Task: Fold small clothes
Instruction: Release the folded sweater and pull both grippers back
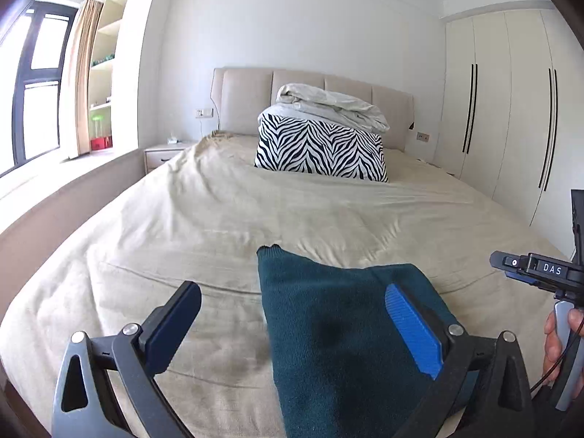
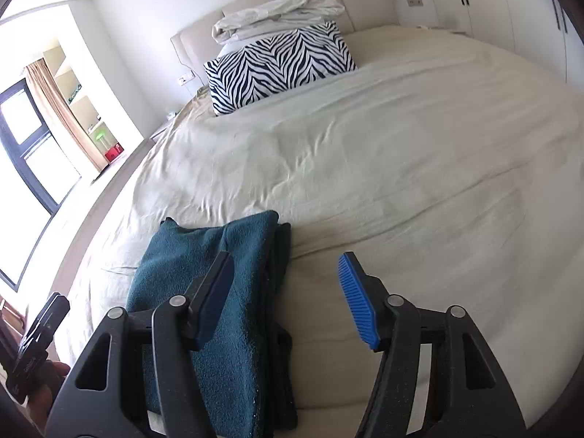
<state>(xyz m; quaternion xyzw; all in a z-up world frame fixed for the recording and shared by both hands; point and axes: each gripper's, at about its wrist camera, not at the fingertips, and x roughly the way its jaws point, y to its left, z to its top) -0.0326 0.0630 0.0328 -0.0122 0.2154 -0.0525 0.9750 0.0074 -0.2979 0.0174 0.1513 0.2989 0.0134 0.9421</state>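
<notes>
While both cameras look up the same beige bed (image 1: 182,219) toward the headboard, each catches something the other misses. From the left wrist, the left gripper (image 1: 292,321) stands spread wide with nothing between its fingers: the dark one sits over bare sheet, the blue ribbed one over the teal garment (image 1: 328,328), which lies flat on the near part of the bed and reads here as one smooth dark slab with a small notched corner at its far edge. That view also shows the wardrobe (image 1: 511,109) with its long black handles on the right wall, and at the right border the other tool's body marked DAS, with fingers of the person's right hand (image 1: 554,343) wrapped round its handle. From the right wrist, the right gripper (image 2: 288,299) is likewise released and grasping nothing, its dark finger above the garment, its blue one over sheet. Only this view reveals the garment's right edge as several stacked layers, so it is folded. Both show the zebra-print pillow (image 2: 281,65) with a rumpled white duvet (image 2: 277,14) piled on it, and the window (image 2: 22,168) at left.
</notes>
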